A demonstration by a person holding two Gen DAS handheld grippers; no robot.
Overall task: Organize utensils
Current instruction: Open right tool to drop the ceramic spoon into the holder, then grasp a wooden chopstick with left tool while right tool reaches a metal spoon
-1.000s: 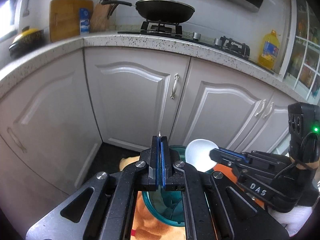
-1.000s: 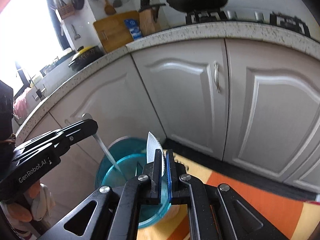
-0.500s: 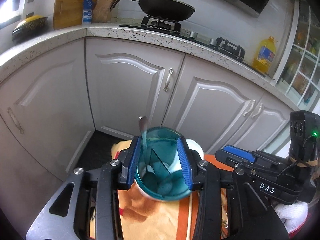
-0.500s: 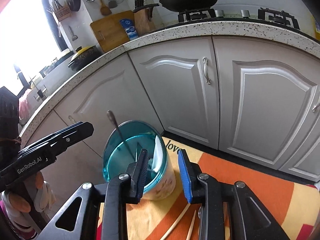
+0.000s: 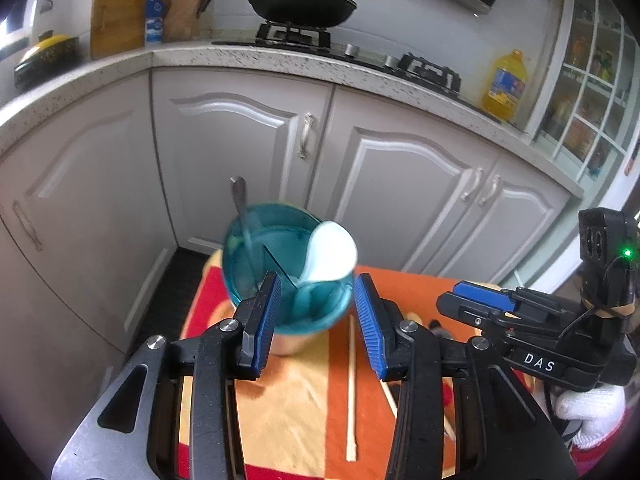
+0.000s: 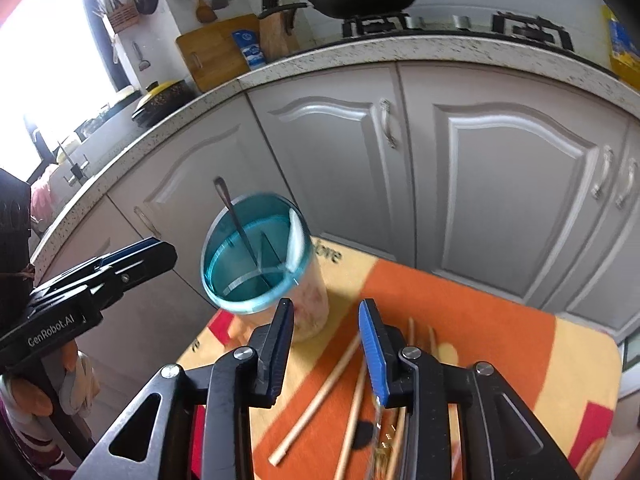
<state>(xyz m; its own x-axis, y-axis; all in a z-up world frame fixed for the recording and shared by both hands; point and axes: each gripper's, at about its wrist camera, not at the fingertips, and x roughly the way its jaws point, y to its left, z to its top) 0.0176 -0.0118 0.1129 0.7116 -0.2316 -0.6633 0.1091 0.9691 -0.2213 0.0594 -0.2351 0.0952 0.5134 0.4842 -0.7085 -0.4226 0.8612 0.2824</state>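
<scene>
Both tongs stand apart from the utensils. At the left, the left gripper (image 5: pixel 316 316) has its blue pads spread wide with nothing pinched between them; the holder shows beyond the gap, untouched. One teal-rimmed utensil holder (image 6: pixel 256 264) stands on the orange and yellow cloth (image 6: pixel 480 320) near its far left corner. Its inside is split by thin dividers into compartments. Two utensils stand in it: one metal spoon (image 6: pixel 234 220), handle up, leaning at the left side, and one white ceramic spoon (image 5: pixel 330 252), bowl up, against the right rim. To the right, the right gripper (image 6: pixel 326 320) is opening, its jaws moderately parted and empty, just short of the holder. Under and beyond it several wooden chopsticks (image 6: pixel 316 392) lie loose on the cloth; at least four show, the rest partly hidden by the fingers.
</scene>
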